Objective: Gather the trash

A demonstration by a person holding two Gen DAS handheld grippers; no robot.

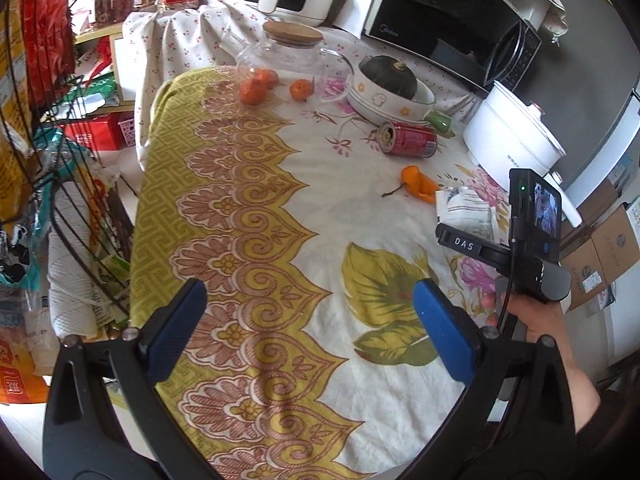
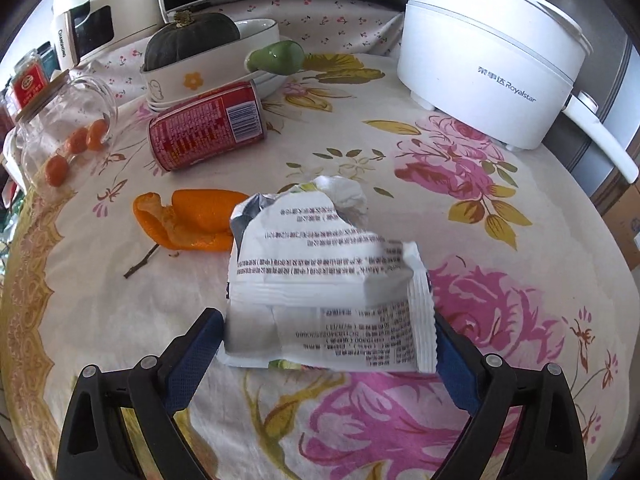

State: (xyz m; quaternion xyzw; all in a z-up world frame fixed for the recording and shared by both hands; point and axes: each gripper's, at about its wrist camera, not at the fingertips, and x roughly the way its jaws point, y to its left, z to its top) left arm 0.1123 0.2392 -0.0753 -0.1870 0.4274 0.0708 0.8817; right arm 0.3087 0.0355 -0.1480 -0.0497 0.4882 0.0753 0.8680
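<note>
Lying out: 1 wrapper (image 2: 320,280); 1 can (image 2: 208,126); 3 tangerines (image 1: 253,91)

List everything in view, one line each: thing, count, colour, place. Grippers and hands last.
wrapper: one, white, torn, on the cloth between the right gripper's fingers
orange peel: one, orange, left of the wrapper
can: one, red, on its side before the dish
squash: one, dark green, in the dish
dish: one, white, flowered, at the back
glass jug: one, clear, wooden lid, far left
tangerines: three, orange, by the jug
electric pot: one, white, back right
microwave: one, black and white, behind
tablecloth: one, floral
left gripper: open, empty
right gripper: open around the wrapper
right hand: one, on the handle
</note>
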